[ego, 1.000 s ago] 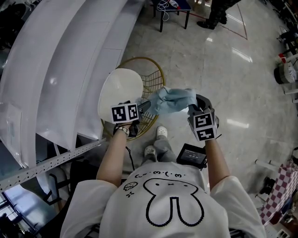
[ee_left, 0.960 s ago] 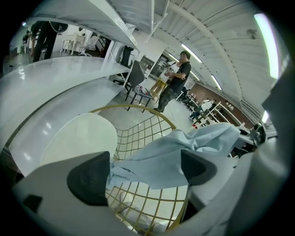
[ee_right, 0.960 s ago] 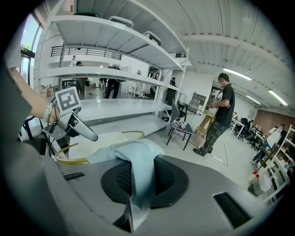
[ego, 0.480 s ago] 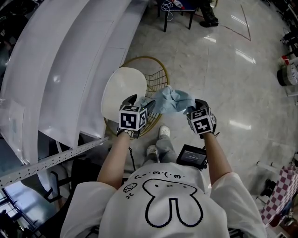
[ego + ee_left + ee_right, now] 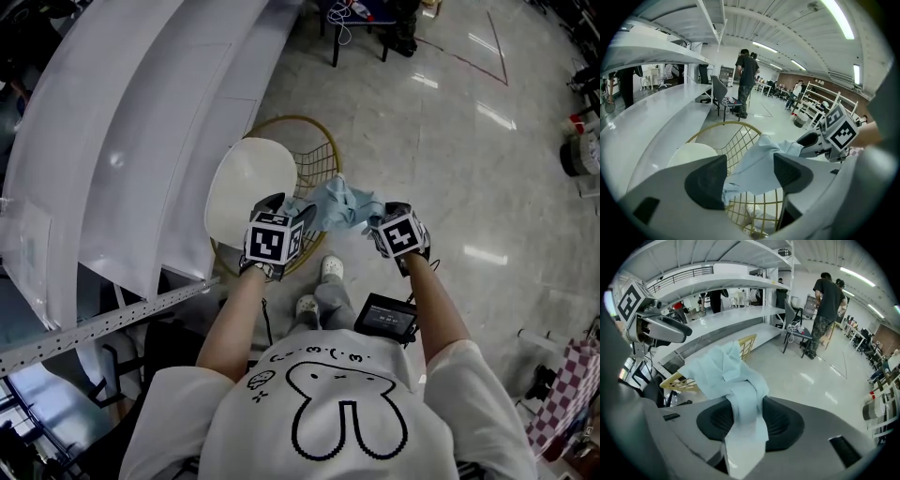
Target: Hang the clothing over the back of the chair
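Observation:
A light blue piece of clothing (image 5: 339, 200) lies bunched over the top of a gold wire chair back (image 5: 314, 155), beside the chair's white seat (image 5: 246, 178). My right gripper (image 5: 375, 217) sits at the cloth's right end. In the right gripper view its jaws (image 5: 749, 420) are opening, and a band of the clothing (image 5: 726, 371) still lies loosely between the pads. My left gripper (image 5: 298, 214) is at the cloth's left end with its jaws closing. In the left gripper view its pads (image 5: 750, 176) stand apart, and the clothing (image 5: 757, 166) hangs beyond them over the wire back (image 5: 736, 140).
A long curved white counter with shelves (image 5: 141, 122) runs along the left, close behind the chair. The person's feet (image 5: 323, 269) stand just in front of the chair. A dark table with cables (image 5: 352, 14) and standing people (image 5: 746, 79) are farther off across the shiny floor.
The right gripper has come down and leftward with the clothing onto the chair back, and its jaws have loosened. The left gripper rose slightly and rolled. The cloth is more bunched.

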`<control>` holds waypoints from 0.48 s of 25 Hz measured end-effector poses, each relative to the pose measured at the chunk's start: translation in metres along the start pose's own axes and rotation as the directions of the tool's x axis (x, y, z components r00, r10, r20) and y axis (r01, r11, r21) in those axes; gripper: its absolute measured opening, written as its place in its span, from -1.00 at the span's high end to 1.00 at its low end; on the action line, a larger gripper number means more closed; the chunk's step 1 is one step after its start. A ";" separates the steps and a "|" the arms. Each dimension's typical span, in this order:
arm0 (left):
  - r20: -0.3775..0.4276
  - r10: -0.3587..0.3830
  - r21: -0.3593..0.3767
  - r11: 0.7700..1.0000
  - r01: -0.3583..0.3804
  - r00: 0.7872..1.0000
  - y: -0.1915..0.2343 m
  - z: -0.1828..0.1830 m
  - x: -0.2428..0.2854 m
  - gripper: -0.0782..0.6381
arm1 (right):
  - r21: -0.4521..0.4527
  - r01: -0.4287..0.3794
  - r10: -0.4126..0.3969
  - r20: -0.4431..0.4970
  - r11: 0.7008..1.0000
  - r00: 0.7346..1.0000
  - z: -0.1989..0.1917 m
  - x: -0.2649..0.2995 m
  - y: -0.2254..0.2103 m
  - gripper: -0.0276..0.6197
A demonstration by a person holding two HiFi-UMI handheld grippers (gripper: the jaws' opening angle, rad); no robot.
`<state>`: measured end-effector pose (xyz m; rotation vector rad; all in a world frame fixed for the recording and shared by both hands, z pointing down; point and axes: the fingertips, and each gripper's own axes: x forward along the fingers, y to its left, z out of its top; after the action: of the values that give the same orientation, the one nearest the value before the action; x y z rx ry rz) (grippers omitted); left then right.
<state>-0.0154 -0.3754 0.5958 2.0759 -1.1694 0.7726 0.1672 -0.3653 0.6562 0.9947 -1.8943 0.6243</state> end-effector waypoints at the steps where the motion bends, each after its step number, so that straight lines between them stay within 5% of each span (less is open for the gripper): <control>1: -0.002 0.000 -0.004 1.000 0.000 1.000 -0.001 -0.001 0.000 -0.17 | 0.004 -0.003 0.003 -0.005 1.000 1.000 -0.002 0.001 0.000 0.49; 12: 0.005 -0.011 0.002 1.000 0.011 1.000 -0.006 0.002 -0.004 -0.17 | 0.038 -0.035 0.032 0.068 0.999 0.997 0.012 -0.018 0.004 0.28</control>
<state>-0.0116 -0.3720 0.5902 2.0856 -1.1587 0.7648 0.1639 -0.3646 0.6344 1.0228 -1.9680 0.6571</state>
